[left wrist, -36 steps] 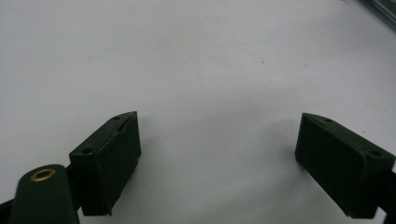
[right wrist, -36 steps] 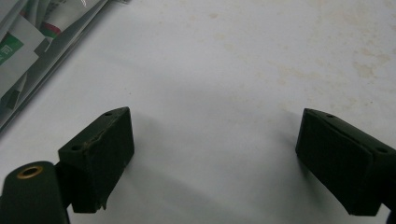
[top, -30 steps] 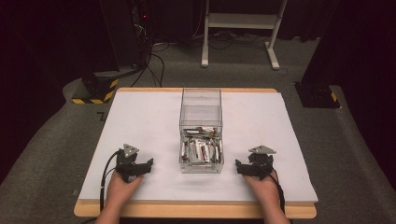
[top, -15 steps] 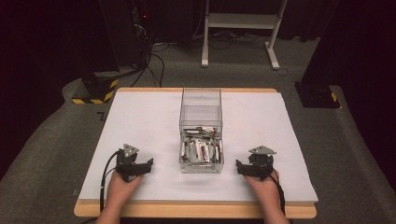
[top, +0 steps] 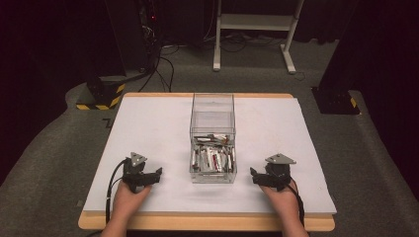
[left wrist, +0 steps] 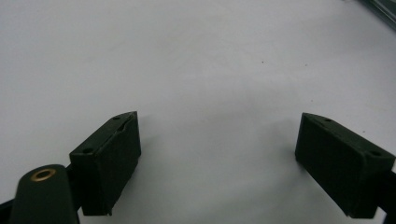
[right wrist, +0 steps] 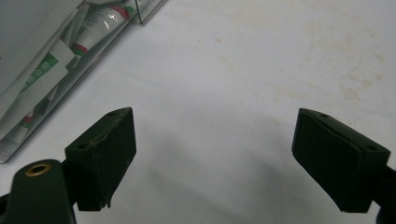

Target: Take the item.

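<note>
White tabletop [top: 148,128] carries a clear box [top: 213,136] of small tubes [top: 212,159] at centre. Left gripper [top: 150,175] and right gripper [top: 258,177] rest either side, jaws spread wide, holding nothing. Risk: a careless reach could catch the box's light wall and shift or tip it
</note>
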### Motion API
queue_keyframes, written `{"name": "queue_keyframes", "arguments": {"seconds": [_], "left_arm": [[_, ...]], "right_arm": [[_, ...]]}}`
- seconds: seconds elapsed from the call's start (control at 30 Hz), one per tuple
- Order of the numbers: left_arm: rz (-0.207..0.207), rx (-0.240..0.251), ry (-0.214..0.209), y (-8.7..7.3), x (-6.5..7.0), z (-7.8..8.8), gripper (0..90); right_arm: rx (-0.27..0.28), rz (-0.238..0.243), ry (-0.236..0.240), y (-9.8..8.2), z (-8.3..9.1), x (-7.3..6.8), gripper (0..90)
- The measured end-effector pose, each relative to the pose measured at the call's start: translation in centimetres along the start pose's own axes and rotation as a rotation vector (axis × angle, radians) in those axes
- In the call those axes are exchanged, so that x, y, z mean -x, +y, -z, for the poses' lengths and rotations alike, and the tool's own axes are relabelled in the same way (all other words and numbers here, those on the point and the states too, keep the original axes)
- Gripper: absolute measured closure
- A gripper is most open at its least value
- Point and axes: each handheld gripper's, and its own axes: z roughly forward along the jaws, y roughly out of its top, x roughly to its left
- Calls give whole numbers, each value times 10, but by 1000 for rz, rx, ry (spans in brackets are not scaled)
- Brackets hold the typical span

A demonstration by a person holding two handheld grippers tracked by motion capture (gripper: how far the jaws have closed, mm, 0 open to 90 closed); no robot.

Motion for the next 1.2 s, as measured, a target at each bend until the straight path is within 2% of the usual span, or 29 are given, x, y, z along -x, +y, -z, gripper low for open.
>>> {"name": "queue_keyframes", "arguments": {"seconds": [0.13, 0.27, 0.47, 0.7, 1.0, 1.2], "left_arm": [[-2, 0, 1, 0, 0, 0, 143], [-2, 0, 0, 0, 0, 0, 143], [0, 0, 0, 0, 0, 0, 143], [0, 0, 0, 0, 0, 0, 143], [-2, 0, 0, 0, 0, 0, 143], [-1, 0, 0, 0, 0, 0, 143]], "right_arm": [[23, 8, 20, 1, 4, -1, 145], [48, 27, 17, 2, 6, -2, 145], [54, 44, 8, 5, 10, -5, 142], [68, 30, 20, 8, 16, -7, 146], [102, 49, 32, 13, 23, -13, 141], [122, 42, 39, 16, 28, -16, 138]]}}
